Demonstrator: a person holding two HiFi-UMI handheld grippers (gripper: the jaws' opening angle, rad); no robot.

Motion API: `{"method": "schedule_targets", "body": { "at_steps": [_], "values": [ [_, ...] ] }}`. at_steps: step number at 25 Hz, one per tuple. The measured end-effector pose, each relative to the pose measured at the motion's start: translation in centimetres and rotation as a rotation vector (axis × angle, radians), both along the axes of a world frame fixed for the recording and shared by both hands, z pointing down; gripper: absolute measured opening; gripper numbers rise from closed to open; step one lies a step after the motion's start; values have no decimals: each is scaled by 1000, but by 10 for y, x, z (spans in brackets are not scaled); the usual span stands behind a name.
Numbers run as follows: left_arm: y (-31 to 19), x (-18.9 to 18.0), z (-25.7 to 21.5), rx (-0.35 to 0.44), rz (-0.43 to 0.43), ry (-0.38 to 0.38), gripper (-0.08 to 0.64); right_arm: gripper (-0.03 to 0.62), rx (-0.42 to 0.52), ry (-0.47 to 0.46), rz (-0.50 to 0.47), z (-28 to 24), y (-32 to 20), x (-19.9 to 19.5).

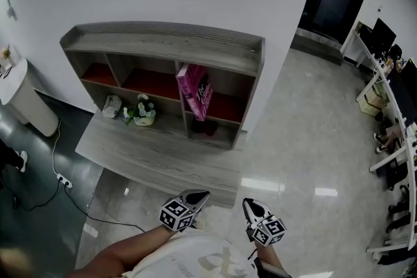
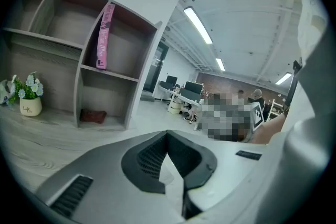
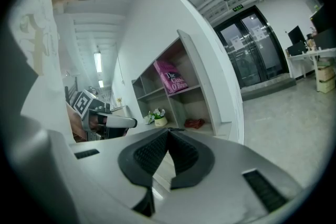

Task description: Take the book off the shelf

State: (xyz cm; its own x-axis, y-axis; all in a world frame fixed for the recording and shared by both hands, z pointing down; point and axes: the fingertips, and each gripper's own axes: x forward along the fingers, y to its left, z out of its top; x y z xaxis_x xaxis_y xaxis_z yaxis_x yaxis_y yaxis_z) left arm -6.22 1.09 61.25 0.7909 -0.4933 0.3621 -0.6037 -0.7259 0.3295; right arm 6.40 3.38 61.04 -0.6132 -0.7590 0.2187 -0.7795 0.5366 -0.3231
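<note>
A pink book (image 1: 196, 90) leans upright in the right upper compartment of the grey wooden shelf unit (image 1: 163, 42); it also shows in the left gripper view as the book (image 2: 104, 36) and in the right gripper view as the book (image 3: 173, 77). Both grippers hang low, near the person's body, well short of the desk. The left gripper (image 1: 199, 196) has its jaws shut with nothing between them. The right gripper (image 1: 250, 206) is shut and empty too. The left gripper (image 3: 113, 122) is visible from the right gripper view.
A small flower pot (image 1: 144, 115) and a pale object (image 1: 111, 105) stand on the desk (image 1: 163, 159) under the shelf. A dark red thing (image 1: 203, 127) lies in the lower right compartment. A white bin (image 1: 26, 101) stands left; office desks (image 1: 384, 88) line the right.
</note>
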Motion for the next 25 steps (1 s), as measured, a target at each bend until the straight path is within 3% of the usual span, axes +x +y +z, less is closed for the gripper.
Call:
{"method": "schedule_targets", "body": {
  "at_steps": [14,25],
  "values": [
    [-78,-7,-17,45,30,72,2,3,0,42,9,-4,-62,-21],
    [-99,-33,-1,8,-65,41,2,3,6,13,-43,-2,-101,-29]
  ]
}}
